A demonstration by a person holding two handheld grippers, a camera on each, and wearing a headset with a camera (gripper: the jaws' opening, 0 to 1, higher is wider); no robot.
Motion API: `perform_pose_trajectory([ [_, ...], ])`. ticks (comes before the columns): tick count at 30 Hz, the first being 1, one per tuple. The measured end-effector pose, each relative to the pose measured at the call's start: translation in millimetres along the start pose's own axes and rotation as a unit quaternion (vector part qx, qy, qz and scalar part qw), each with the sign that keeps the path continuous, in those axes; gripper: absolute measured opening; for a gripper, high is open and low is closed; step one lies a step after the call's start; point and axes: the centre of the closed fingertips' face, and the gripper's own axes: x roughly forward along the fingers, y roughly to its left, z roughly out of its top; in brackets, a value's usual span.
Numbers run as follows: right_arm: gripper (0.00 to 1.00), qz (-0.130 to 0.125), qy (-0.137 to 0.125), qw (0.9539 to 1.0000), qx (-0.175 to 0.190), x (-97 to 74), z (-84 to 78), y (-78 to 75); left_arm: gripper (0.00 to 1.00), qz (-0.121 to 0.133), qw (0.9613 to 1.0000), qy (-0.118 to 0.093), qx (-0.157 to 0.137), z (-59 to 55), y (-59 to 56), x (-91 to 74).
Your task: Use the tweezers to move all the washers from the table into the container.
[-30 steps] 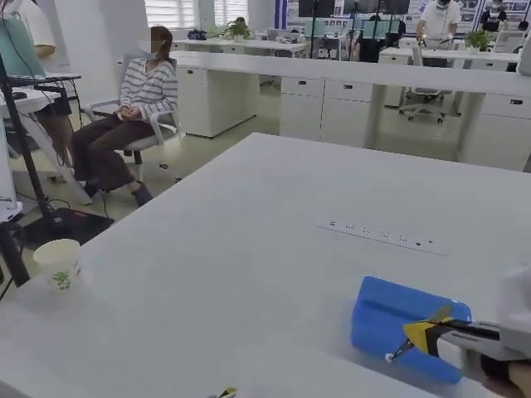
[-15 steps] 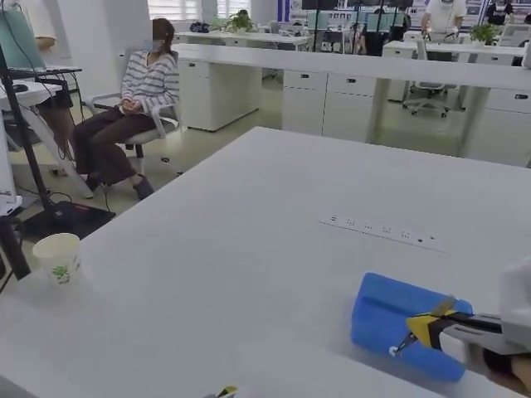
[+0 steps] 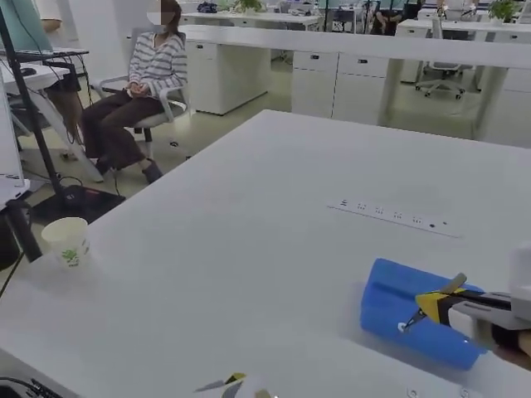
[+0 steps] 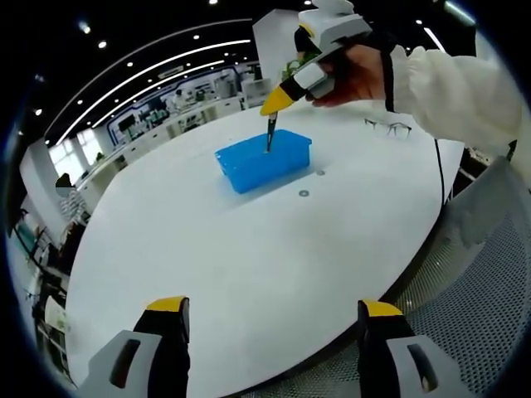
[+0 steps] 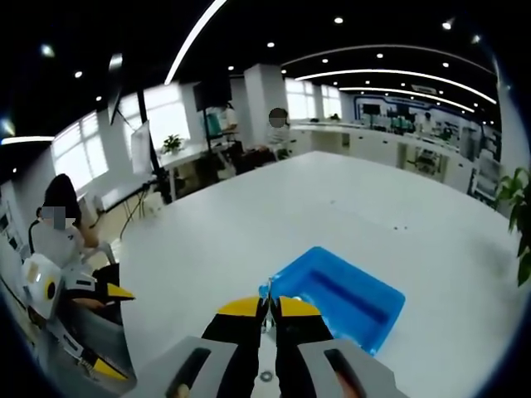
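Observation:
A blue container [image 3: 390, 290] lies at the table's near right; it is also in the left gripper view [image 4: 249, 166] and the right gripper view [image 5: 348, 294]. My right gripper [image 3: 436, 303] [image 5: 267, 307] is shut on thin tweezers [image 3: 408, 323], whose tips point down into the container's near side [image 4: 270, 137]. Whether the tips hold a washer is too small to tell. Two washers [image 4: 304, 193] [image 4: 319, 172] lie on the table beside the container. My left gripper [image 4: 272, 308] is open and holds nothing, back at the table's near edge [image 3: 231, 381].
A paper cup [image 3: 68, 240] stands near the left edge of the white table [image 3: 249, 249]. A flush socket strip [image 3: 394, 217] lies beyond the container. Glasses [image 4: 390, 127] rest on the table. A person sits on a chair [image 3: 141, 91] beyond the table.
The head camera has tilted down, so the whole scene has shifted. My right gripper stays over the blue container, the tweezers' tips a little further in. The left gripper's tip stays at the bottom edge.

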Motion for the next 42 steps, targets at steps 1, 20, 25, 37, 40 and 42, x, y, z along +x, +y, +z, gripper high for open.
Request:
perform_pose_trajectory([
  [1, 0.02, 0.000, 0.000, 1.0000, 0.001, 1.1, -0.1, -1.2, 0.85, 0.000, 1.0000, -0.001, 0.000, 0.2, 0.2, 0.1],
  [20, 0.02, -0.025, -0.001, 0.9997, 0.003, 16.0, -3.6, -31.6, 0.83, 0.001, 1.0000, 0.009, -0.002, -2.2, 0.7, 2.4],
  [25, 0.02, -0.029, 0.005, 0.9996, -0.001, 22.7, -6.6, -35.1, 0.83, 0.000, 0.9999, 0.010, -0.004, -2.6, 0.7, 2.0],
  [37, 0.02, -0.031, 0.018, 0.9993, 0.006, 36.8, -16.4, -43.9, 0.81, -0.003, 0.9998, 0.020, -0.003, -6.3, -0.3, 2.3],
  [40, 0.02, -0.032, 0.022, 0.9992, 0.007, 39.4, -19.6, -45.9, 0.81, -0.004, 0.9998, 0.020, -0.003, -6.3, -0.6, 2.3],
  [42, 0.02, -0.033, 0.024, 0.9991, 0.009, 41.1, -21.8, -47.2, 0.81, -0.005, 0.9998, 0.020, -0.004, -6.2, -0.9, 2.0],
])
